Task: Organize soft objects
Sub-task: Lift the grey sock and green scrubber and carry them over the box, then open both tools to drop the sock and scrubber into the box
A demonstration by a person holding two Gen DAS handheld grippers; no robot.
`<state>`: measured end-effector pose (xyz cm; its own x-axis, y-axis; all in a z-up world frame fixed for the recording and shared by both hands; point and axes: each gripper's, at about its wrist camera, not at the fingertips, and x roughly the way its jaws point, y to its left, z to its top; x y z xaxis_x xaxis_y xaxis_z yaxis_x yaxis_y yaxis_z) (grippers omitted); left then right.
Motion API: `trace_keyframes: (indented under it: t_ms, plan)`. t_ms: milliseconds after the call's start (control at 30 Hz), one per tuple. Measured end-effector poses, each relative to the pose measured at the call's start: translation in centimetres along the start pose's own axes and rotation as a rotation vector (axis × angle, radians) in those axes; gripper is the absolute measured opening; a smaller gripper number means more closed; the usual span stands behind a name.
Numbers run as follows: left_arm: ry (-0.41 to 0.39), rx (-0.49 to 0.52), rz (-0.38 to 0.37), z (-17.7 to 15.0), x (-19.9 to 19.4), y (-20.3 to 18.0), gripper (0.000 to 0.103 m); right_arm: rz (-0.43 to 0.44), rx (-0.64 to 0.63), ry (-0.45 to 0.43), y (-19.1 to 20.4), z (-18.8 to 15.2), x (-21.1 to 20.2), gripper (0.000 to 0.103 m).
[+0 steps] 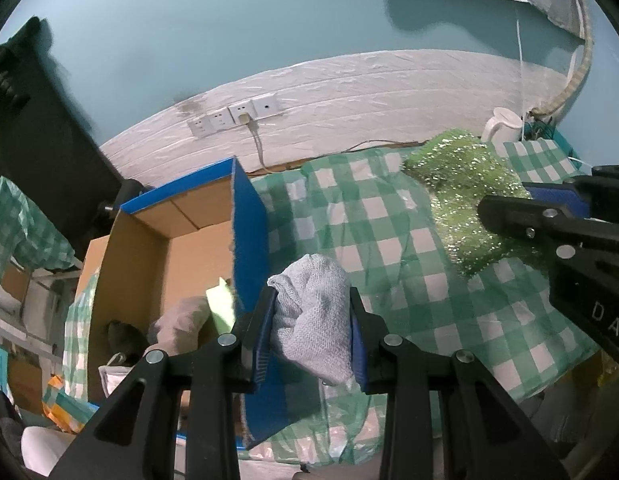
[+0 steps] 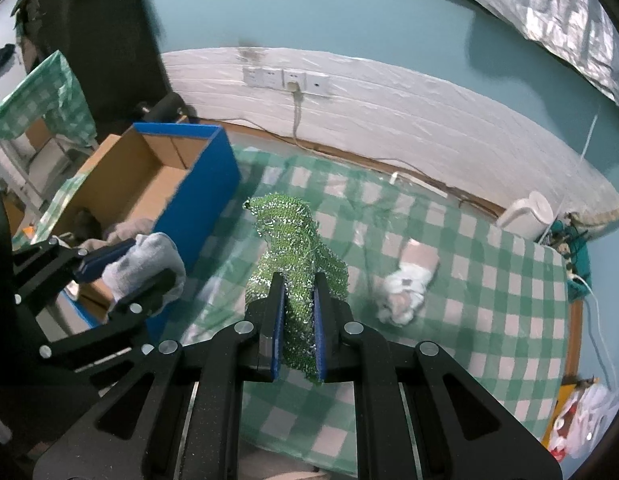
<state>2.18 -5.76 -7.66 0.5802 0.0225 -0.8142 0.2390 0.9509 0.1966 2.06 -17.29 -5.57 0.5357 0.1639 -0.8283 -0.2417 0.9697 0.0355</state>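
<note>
My left gripper (image 1: 312,300) is shut on a bunched grey knitted cloth (image 1: 313,320), held above the near blue wall of an open cardboard box (image 1: 249,216). The same cloth (image 2: 145,260) and left gripper (image 2: 129,264) show at the left of the right wrist view. My right gripper (image 2: 298,284) is shut on a sparkly green mesh scrubber (image 2: 289,240), lifted over the green checked tablecloth (image 2: 489,320). In the left wrist view that scrubber (image 1: 461,192) hangs at the right. The box (image 2: 149,176) holds a few soft items. A white and pink soft toy (image 2: 409,288) lies on the cloth.
A white kettle (image 2: 529,212) stands at the table's far right corner beside tangled cords. Wall sockets (image 2: 285,78) with a plugged cable sit on the white-covered wall behind. A dark cabinet (image 1: 41,128) rises left of the box. Bags and clutter (image 2: 577,416) lie off the table's right edge.
</note>
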Motion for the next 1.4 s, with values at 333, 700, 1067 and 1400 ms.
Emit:
trace_keyframes:
  t_ms: [333,700,1067,1400]
  plan:
    - [-0.010,-0.070,0.025,-0.4,-0.2,4.4,0.034,0.028,-0.066,-0.009,4.6,2.5,0.9,0.010]
    - [-0.009,-0.140,0.091,-1.2,0.5,9.9,0.034,0.058,-0.126,-0.006,9.3,4.9,2.1,0.010]
    - [0.010,-0.230,0.152,-2.6,1.3,15.6,0.034,0.103,-0.204,0.027,14.3,6.0,4.6,0.010]
    - [0.048,-0.297,0.162,-3.5,3.0,18.6,0.034,0.138,-0.236,0.082,16.8,5.7,7.5,0.010]
